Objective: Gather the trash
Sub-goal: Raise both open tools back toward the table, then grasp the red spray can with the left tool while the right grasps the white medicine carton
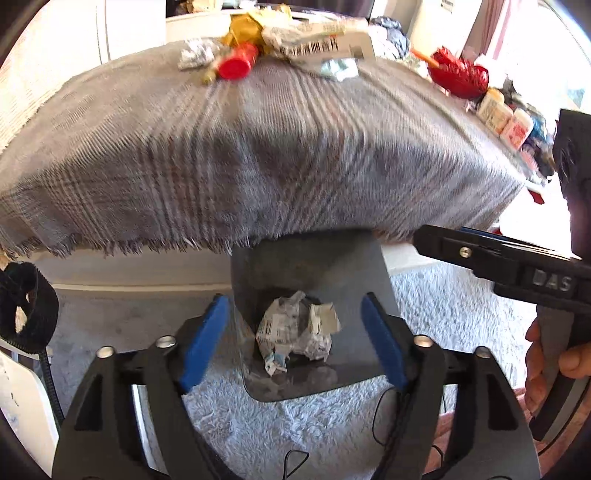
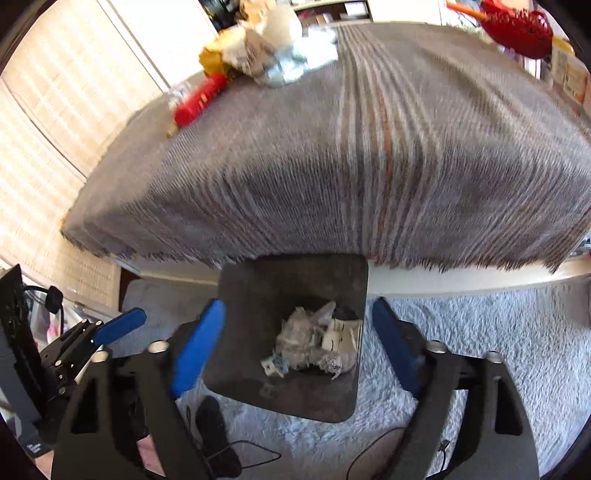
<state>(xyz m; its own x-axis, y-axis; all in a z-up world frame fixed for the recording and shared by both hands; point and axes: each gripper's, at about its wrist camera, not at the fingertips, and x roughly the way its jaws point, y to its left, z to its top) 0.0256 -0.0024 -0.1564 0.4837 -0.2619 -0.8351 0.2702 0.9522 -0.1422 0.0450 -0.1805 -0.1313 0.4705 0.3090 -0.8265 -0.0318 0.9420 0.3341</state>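
- Your left tongs (image 1: pixel 293 341) are spread wide with nothing between the blue pads, poised over the dark bin (image 1: pixel 310 386) on the pale rug (image 1: pixel 443 317).
- Your right tongs (image 2: pixel 295 347) are spread and empty too, above the same bin.
- Crumpled paper trash (image 1: pixel 297 332) already lies in the bin's bottom.
- At 12 o'clock from the bin, the table (image 1: pixel 258 147) carries a grey plaid cloth with a fringed edge.
- More trash sits at the table's far edge: a red container (image 1: pixel 238 62) on its side, touching a heap of wrappers (image 1: pixel 295 33).
- A red basket (image 1: pixel 458 74) sits at 2 o'clock, bottles (image 1: pixel 504 118) just beside it.
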